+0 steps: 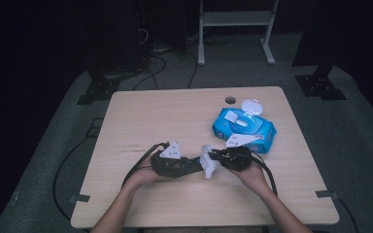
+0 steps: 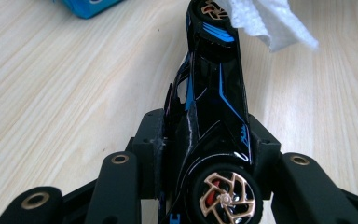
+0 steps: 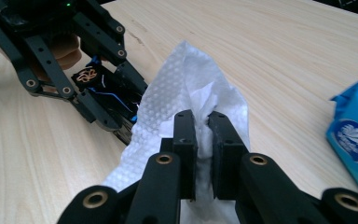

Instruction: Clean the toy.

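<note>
A black toy car (image 2: 216, 93) with blue stripes and copper wheels sits lengthwise between the jaws of my left gripper (image 2: 207, 140), which is shut on its sides. My right gripper (image 3: 201, 126) is shut on a bunched white wet wipe (image 3: 177, 79). The wipe rests against the car's far end (image 3: 107, 91). From above, the two grippers meet near the front middle of the table, the left gripper (image 1: 194, 166) pointing right and the right gripper (image 1: 216, 158) pointing left, with the wipe (image 1: 209, 164) between them.
A blue pack of wet wipes (image 1: 245, 128) lies behind the right hand with its white lid (image 1: 251, 106) flipped open. The wooden table (image 1: 175, 111) has a small round hole (image 1: 230, 100) near its far edge. Cables trail from both grippers.
</note>
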